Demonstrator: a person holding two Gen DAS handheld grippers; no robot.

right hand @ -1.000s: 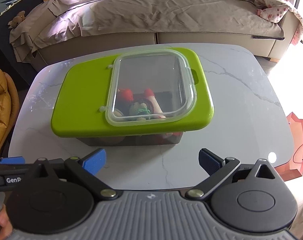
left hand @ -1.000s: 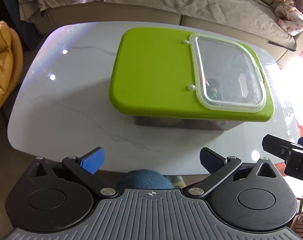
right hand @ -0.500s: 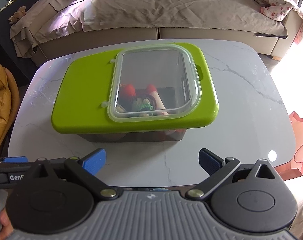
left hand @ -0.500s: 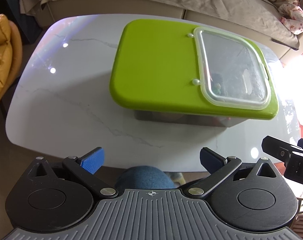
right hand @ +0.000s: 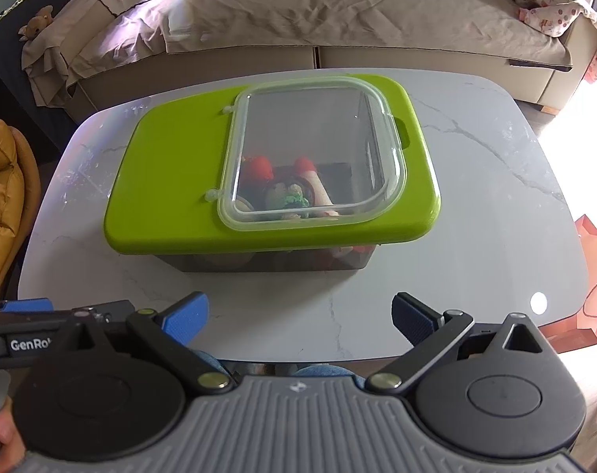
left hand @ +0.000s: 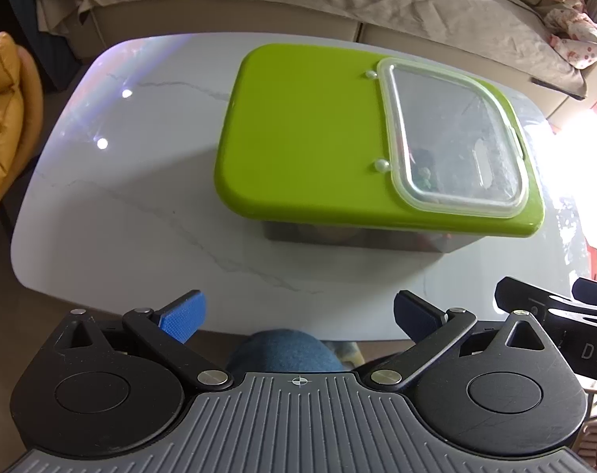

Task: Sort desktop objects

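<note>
A storage box with a green lid stands in the middle of a white marble table. A clear hatch in the lid is closed; through it small toys, red, green and beige, show inside. My left gripper hangs open over the table's near edge, well short of the box, nothing between its fingers. My right gripper is also open and empty at the near edge, beside the left one.
A sofa under a beige cover runs behind the table. A yellow chair stands at the left. A reddish plastic thing sits past the table's right edge. A person's knee in blue fabric is below the near edge.
Both grippers have drawn back and risen slightly, so the box sits a little farther away. Both stay open. The box has not moved.
</note>
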